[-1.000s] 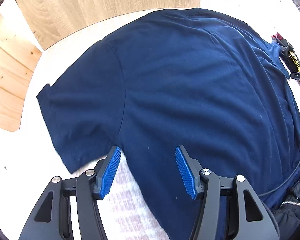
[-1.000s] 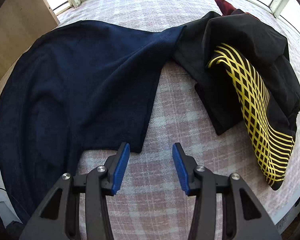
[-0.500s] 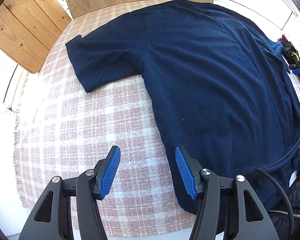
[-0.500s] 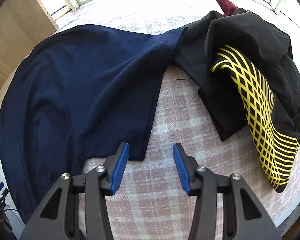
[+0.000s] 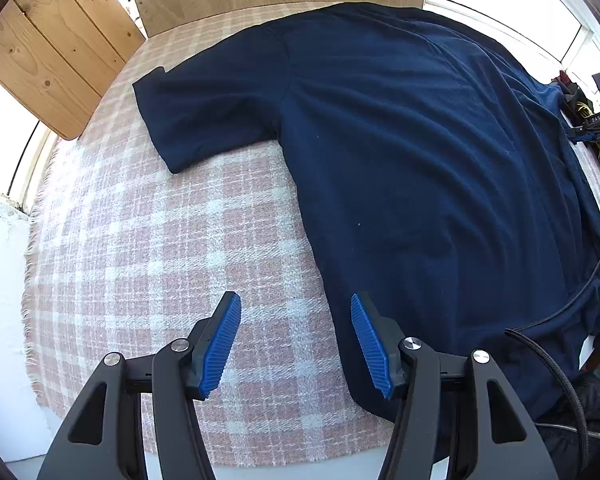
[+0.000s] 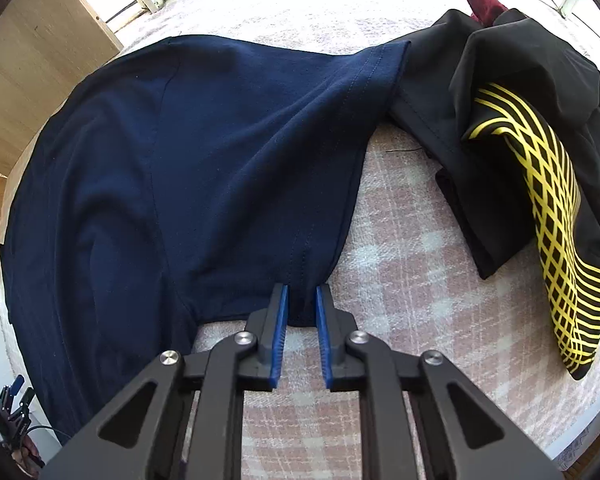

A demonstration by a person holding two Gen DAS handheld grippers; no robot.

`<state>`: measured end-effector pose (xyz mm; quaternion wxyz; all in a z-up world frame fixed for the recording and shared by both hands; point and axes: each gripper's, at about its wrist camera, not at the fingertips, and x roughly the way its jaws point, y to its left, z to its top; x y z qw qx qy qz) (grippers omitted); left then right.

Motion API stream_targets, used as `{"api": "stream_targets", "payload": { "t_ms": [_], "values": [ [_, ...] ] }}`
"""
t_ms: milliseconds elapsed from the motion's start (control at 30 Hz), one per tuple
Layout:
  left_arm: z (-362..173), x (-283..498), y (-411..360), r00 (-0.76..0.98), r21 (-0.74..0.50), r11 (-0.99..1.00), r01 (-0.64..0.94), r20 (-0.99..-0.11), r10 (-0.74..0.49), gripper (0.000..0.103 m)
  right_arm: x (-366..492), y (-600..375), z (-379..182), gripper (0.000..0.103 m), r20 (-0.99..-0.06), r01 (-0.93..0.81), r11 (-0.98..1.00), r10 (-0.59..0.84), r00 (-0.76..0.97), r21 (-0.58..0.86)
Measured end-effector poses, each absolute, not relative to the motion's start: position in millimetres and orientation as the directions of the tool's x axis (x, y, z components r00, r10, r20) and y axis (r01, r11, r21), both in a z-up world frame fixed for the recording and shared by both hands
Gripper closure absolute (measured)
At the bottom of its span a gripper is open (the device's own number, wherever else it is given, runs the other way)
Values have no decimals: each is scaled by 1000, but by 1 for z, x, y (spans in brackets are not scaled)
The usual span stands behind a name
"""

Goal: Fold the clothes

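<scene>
One gripper (image 6: 302, 300) pinches navy shirt (image 6: 220, 152)

Left gripper spread, right gripper pinching

The left gripper (image 5: 296, 338) hangs with jaws wide apart, its right finger over the shirt (image 5: 420, 152) edge, gripping nothing. The right gripper (image 6: 301, 322) has its jaws nearly together, clamping the shirt's sleeve hem.

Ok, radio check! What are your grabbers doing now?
Right gripper pinching navy T-shirt sleeve. Left gripper open, beside shirt edge. Black-and-yellow garment touching far sleeve.
</scene>
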<state>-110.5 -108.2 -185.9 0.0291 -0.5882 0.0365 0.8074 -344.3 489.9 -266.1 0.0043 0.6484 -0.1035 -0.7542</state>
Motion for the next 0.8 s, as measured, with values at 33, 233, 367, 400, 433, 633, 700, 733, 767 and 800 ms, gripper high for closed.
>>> {"api": "stream_targets", "payload": {
  "t_ms": [33,233,367,400,433,633,700,733,767,800],
  "values": [
    [-186,-110,-109,-303,24,-996,-89,-953,4,48,-344,491,-264,96,-977,-118,-980,-142,-159,161],
    [-184,-103,-111,-289,14,-996,-88,-957,12,48,-345,506,-232,100,-971,-71,-994,98,-218,-85],
    [-182,-91,-110,-267,-2,-994,-105,-963,31,48,-352,542,-217,100,-912,-180,-947,307,-272,-266],
    [-181,-88,-110,-260,-10,-994,-110,-965,39,48,-350,546,-213,100,-910,-188,-947,307,-278,-261],
    [-180,-83,-110,-249,-24,-992,-121,-967,53,48,-343,541,-211,95,-931,-161,-967,237,-276,-198],
    [-179,-39,-102,-177,-87,-976,-202,-976,124,44,-257,454,-199,53,-963,60,-997,34,-268,-52],
    [-182,-25,-99,-151,-106,-967,-231,-978,143,44,-205,429,-205,52,-967,142,-990,-46,-250,11],
    [-184,-19,-98,-139,-119,-963,-240,-978,156,44,-178,409,-202,51,-968,165,-985,-86,-236,47],
    [-186,-13,-97,-126,-134,-960,-248,-977,169,44,-149,393,-205,51,-969,176,-982,-105,-224,66],
    [-186,-8,-96,-123,-147,-954,-262,-975,184,42,-119,378,-208,51,-970,185,-979,-123,-211,84]
  ]
}}
